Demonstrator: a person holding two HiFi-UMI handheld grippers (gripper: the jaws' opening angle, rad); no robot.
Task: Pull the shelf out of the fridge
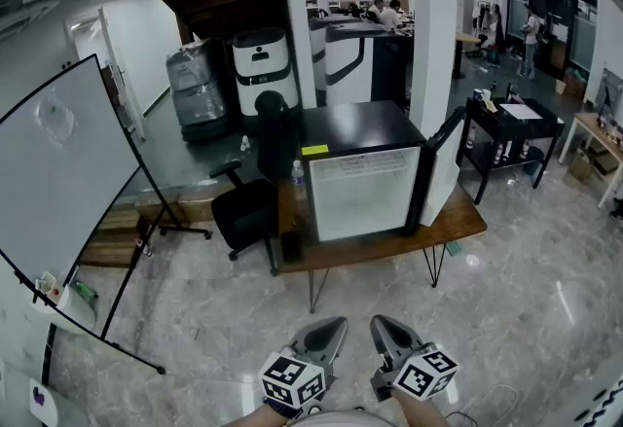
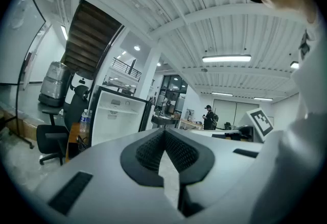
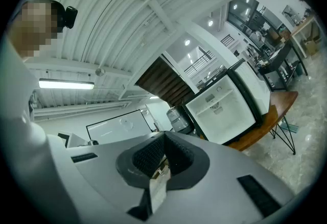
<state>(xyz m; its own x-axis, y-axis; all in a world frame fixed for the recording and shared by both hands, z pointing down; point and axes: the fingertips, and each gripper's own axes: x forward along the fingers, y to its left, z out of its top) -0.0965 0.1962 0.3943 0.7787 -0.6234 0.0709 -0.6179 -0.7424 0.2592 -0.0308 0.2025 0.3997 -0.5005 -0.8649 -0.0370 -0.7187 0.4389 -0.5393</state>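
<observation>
A small black fridge (image 1: 362,138) stands on a wooden table (image 1: 458,226) a few steps ahead, its door (image 1: 443,170) swung open to the right. Its white inside (image 1: 364,192) faces me, and a shelf (image 2: 118,112) runs across it in the left gripper view; the shelf (image 3: 219,103) also shows in the right gripper view. My left gripper (image 1: 337,324) and right gripper (image 1: 379,324) are held low and close to my body, far from the fridge. Both are shut with nothing between the pads (image 2: 176,150) (image 3: 176,152).
A large whiteboard on a stand (image 1: 58,192) fills the left side. A black office chair (image 1: 243,206) and a water bottle (image 1: 297,182) sit at the table's left end. A black cart (image 1: 508,128) stands to the right, a white pillar (image 1: 433,26) behind the fridge.
</observation>
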